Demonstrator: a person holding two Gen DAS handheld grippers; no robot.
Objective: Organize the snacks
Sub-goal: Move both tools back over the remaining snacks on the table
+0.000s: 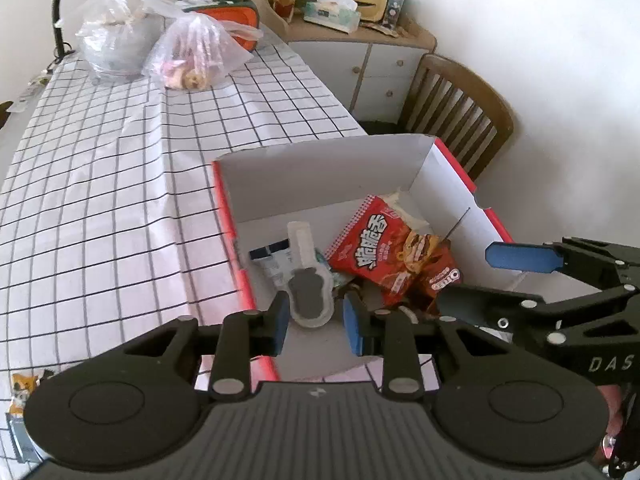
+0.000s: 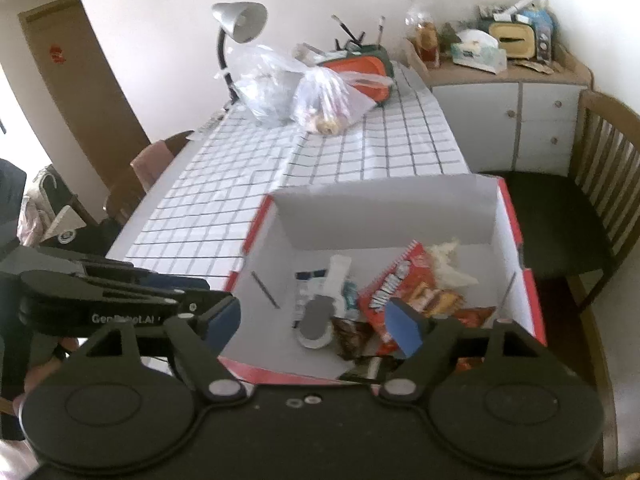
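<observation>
A red-and-white cardboard box [image 1: 452, 184] stands open at the table's near right corner. Inside lie a red snack bag [image 1: 372, 244], a brown Oreo packet [image 1: 440, 276], a clear packet with grey contents [image 1: 310, 292] and a blue-and-white packet [image 1: 272, 256]. My left gripper [image 1: 316, 326] hovers above the box's near left part, open, with nothing between its blue pads. My right gripper [image 2: 316, 320] hangs over the box's near edge [image 2: 280, 372], jaws wide apart and empty. It enters the left wrist view from the right [image 1: 496, 280]. The red bag [image 2: 400, 284] and clear packet [image 2: 320, 312] lie below it.
A checked tablecloth [image 1: 120, 184] covers the table. Two plastic bags [image 1: 192, 56], an orange case [image 1: 232, 16] and a desk lamp [image 2: 240, 20] stand at the far end. A wooden chair [image 1: 460, 100] and a cluttered cabinet [image 1: 360, 40] are to the right.
</observation>
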